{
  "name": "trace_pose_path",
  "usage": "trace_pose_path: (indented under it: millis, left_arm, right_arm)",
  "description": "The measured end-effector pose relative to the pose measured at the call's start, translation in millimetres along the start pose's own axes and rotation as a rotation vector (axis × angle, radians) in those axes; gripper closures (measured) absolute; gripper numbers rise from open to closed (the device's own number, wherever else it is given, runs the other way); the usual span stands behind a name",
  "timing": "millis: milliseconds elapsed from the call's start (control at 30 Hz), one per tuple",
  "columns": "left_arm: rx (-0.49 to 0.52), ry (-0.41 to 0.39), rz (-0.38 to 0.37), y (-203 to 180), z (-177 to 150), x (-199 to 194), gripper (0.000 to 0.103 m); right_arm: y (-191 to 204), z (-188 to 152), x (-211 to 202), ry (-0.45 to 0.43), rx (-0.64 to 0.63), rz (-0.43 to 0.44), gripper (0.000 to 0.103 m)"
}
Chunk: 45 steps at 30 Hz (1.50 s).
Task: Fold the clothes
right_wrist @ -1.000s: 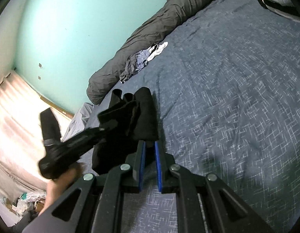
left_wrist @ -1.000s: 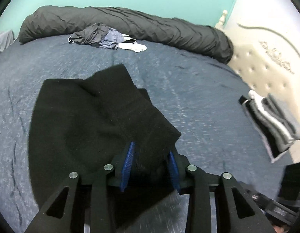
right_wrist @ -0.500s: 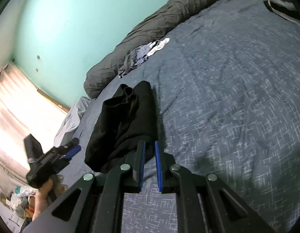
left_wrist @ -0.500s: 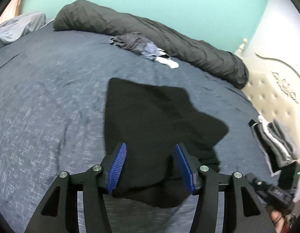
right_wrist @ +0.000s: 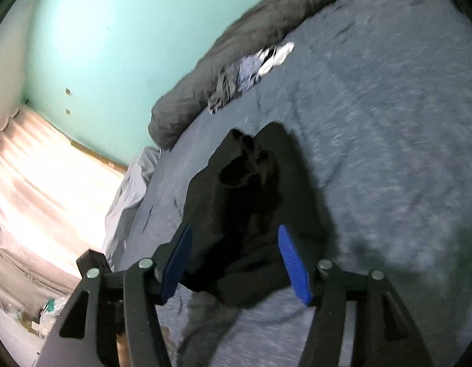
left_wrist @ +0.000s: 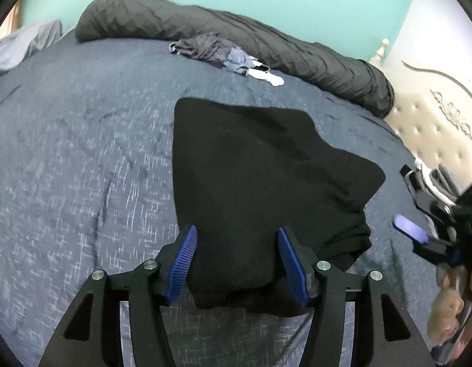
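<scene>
Both tongs are opening, pads clear of the cloth. The left tongs (left_wrist: 236, 263) straddle the near hem of the black garment (left_wrist: 254, 168), which lies flat on the bed (left_wrist: 83, 153) and runs lengthwise away toward the rolled duvet (left_wrist: 236, 36). The right tongs (right_wrist: 234, 263) straddle its bunched side, so each hand sits right at the cloth.

Black tool (left_wrist: 236, 263), ribbed blue pads (left_wrist: 182, 264), silver screws
</scene>
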State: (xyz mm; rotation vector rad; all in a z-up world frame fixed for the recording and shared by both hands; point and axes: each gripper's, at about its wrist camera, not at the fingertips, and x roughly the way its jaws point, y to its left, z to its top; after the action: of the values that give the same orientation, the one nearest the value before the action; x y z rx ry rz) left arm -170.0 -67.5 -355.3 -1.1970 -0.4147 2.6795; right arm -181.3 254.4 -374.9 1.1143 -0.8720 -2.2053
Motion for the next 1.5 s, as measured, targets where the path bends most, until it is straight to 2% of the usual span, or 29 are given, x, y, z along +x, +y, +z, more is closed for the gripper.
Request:
trace_pose_path:
  millis: [100,200,500,533,600,667,767,867,967,1100,1167,1233,1300,1367,1500]
  left_arm:
    - [-0.022,0.006,-0.012,2.1,-0.3,0.1,0.042]
    - [-0.029,0.013,-0.02,2.6,-0.2,-0.8,0.042]
    - [-0.04,0.027,-0.037,5.3,-1.3,-3.4,0.041]
    - [-0.043,0.029,-0.039,6.1,-1.3,-3.7,0.041]
    - [-0.053,0.031,-0.044,7.4,-1.5,-4.5,0.041]
    - [-0.052,0.034,-0.044,6.9,-1.8,-4.8,0.041]
    - [-0.045,0.037,-0.044,3.8,-1.7,-5.2,0.041]
    - [-0.038,0.031,-0.054,2.7,0.4,-8.4,0.041]
    - [-0.037,0.033,-0.04,4.1,2.5,-8.8,0.041]
    - [-0.068,0.079,-0.03,10.6,-1.3,0.8,0.041]
    - [-0.061,0.1,-0.022,11.8,-3.0,6.0,0.04]
    - [-0.065,0.111,-0.02,12.8,-4.3,9.1,0.04]
    - [-0.064,0.114,-0.022,12.3,-5.5,10.1,0.04]
    - [-0.062,0.114,-0.019,11.2,-6.1,9.9,0.04]
    - [-0.089,0.108,-0.025,16.3,-5.6,7.6,0.04]
  right_arm:
    - [9.3,10.5,25.0,0.05,-0.01,-0.057,0.041]
    - [9.4,15.9,47.2,0.099,0.016,-0.07,0.04]
    - [14.8,15.2,83.9,0.13,-0.049,-0.16,0.039]
    - [16.5,14.6,86.7,0.134,-0.066,-0.156,0.041]
    - [15.3,14.0,91.8,0.141,-0.076,-0.157,0.063]
    - [12.8,14.7,91.7,0.13,-0.07,-0.164,0.072]
    - [21.6,14.5,82.4,0.102,-0.113,-0.166,0.078]
    - [45.1,16.7,60.9,0.055,-0.203,-0.176,0.08]
    - [50.7,14.9,45.3,0.027,-0.234,-0.204,0.08]
    - [18.5,2.1,54.9,0.091,-0.165,-0.258,0.079]
    - [5.1,-2.1,57.0,0.097,-0.126,-0.237,0.077]
    - [2.2,-2.4,56.7,0.118,-0.116,-0.218,0.074]
    - [5.5,-1.0,51.6,0.123,-0.131,-0.225,0.061]
    - [11.8,4.4,36.8,0.087,-0.152,-0.257,0.048]
    - [30.2,18.7,0.7,-0.059,-0.206,-0.314,0.048]
